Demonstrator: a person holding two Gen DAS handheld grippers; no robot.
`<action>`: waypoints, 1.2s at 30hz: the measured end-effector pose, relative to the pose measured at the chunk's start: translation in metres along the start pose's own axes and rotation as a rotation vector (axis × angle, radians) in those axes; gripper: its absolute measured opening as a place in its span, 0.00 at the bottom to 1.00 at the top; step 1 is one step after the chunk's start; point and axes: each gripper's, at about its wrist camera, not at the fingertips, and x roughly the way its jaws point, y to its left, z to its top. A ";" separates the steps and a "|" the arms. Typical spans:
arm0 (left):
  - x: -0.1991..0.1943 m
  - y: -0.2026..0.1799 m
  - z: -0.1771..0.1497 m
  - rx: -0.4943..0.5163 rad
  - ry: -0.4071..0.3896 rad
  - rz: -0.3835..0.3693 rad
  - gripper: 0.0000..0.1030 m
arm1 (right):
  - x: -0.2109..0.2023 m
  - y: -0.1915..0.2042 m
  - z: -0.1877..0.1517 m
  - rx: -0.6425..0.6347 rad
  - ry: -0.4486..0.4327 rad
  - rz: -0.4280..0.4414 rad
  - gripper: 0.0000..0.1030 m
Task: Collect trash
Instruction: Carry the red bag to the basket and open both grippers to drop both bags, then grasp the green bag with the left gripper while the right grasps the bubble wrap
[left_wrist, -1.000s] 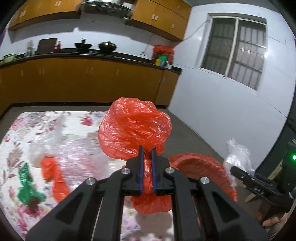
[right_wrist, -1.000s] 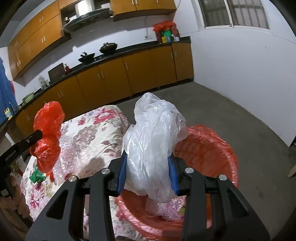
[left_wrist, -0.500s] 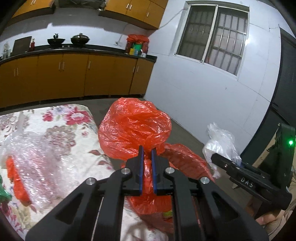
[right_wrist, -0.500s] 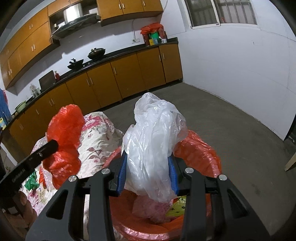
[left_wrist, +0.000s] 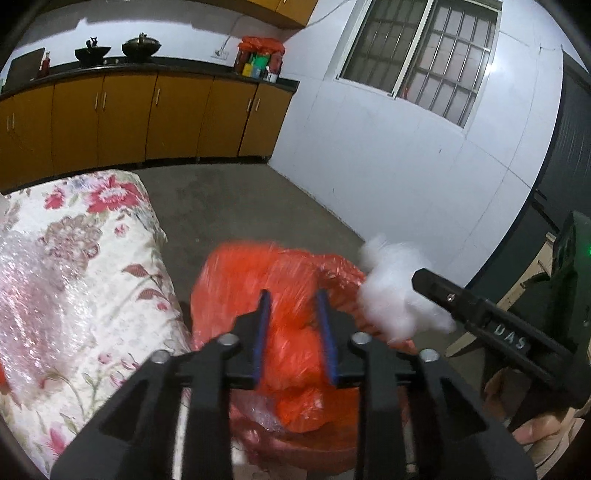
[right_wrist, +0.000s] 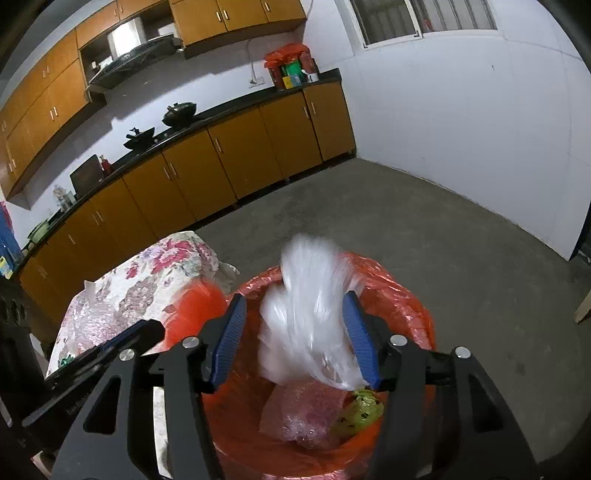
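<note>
Both my hand-held grippers are over the red-lined trash bin (right_wrist: 402, 295) right now. The left hand-held gripper (left_wrist: 293, 332) has just been opening – the crumpled red bag (left_wrist: 284, 295) sits blurred between its parted jaws, above the bin. Same on the right hand-held gripper (right_wrist: 295, 339): jaws just spread wide, white plastic bag (right_wrist: 306, 317) loose between them – touching the right pad, clear of the left.
</note>
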 end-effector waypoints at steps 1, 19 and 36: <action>0.001 0.002 -0.002 0.000 0.004 0.003 0.32 | 0.000 -0.002 -0.001 0.004 0.001 -0.005 0.55; -0.098 0.105 -0.031 -0.051 -0.101 0.442 0.66 | -0.005 0.042 -0.013 -0.147 -0.027 0.002 0.68; -0.177 0.286 -0.063 -0.386 -0.042 0.762 0.52 | 0.018 0.147 -0.037 -0.279 0.037 0.177 0.70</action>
